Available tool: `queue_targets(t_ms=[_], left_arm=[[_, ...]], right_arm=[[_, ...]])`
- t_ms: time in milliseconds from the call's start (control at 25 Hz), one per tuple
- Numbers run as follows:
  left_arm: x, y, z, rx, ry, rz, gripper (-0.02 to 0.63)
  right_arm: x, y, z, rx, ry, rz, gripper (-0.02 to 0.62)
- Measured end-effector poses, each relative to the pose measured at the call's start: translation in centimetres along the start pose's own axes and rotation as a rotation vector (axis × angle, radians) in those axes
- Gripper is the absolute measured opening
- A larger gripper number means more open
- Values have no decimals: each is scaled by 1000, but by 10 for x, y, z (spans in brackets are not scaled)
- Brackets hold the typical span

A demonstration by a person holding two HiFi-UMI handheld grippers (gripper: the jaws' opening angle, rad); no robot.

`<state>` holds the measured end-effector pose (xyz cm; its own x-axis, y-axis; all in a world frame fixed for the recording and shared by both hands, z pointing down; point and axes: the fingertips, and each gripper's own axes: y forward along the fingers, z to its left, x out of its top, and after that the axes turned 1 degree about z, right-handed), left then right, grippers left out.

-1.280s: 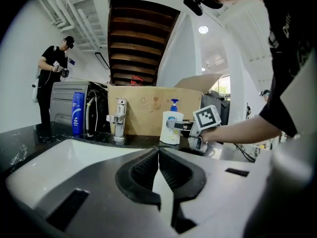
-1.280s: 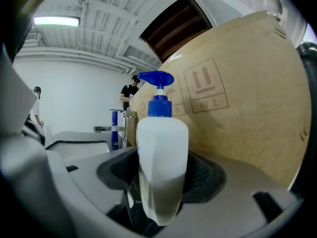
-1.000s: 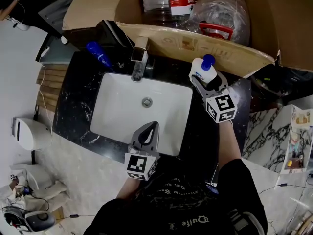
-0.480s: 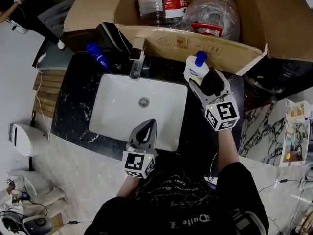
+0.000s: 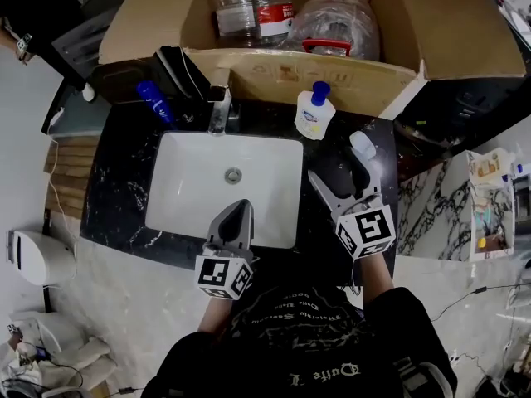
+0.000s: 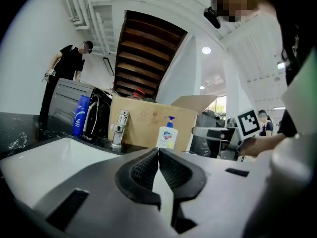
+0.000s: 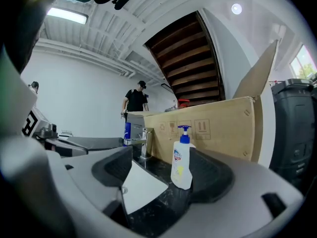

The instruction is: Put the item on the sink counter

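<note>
Standing wide apart, the jaws of the right gripper (image 5: 338, 162) hold nothing: the right gripper view (image 7: 166, 175) shows both pads clear of the soap bottle (image 7: 181, 160), which stands upright ahead of them on its own. The left gripper (image 5: 235, 222) has its jaws pressed together with nothing between them (image 6: 158, 155), and it hangs over the front part of the white sink (image 5: 191, 197).

The soap bottle (image 5: 315, 113) (white, with a blue pump) rests on the dark marbled tabletop (image 5: 120, 185) at the sink's back right corner, just in front of the cardboard box (image 5: 332, 77). Between the bottle and the right gripper lies a bare strip of tabletop. The faucet (image 5: 219, 110) stands behind the sink's middle, well left of the bottle, and a blue bottle (image 5: 153, 99) stands further left beside a black object I cannot make out.

The box is open at the top. Inside it are a large clear water bottle (image 5: 241, 7) and a bundle in clear plastic with a red handle (image 5: 336, 23).
</note>
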<state>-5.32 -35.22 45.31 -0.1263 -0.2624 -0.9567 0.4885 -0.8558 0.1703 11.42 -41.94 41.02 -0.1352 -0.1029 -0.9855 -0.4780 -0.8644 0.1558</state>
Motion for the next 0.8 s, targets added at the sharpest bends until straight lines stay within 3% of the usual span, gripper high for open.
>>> queue_targets(t_ms=[440,800], left_arm=[[-16,-12,-27,-81,12,22,8],[-23,-20,-37,-95,33,27,8]], right_arm=[[-51,-63,48,-47,149,68,342],[-75,-82,72,-44,164,100,321]])
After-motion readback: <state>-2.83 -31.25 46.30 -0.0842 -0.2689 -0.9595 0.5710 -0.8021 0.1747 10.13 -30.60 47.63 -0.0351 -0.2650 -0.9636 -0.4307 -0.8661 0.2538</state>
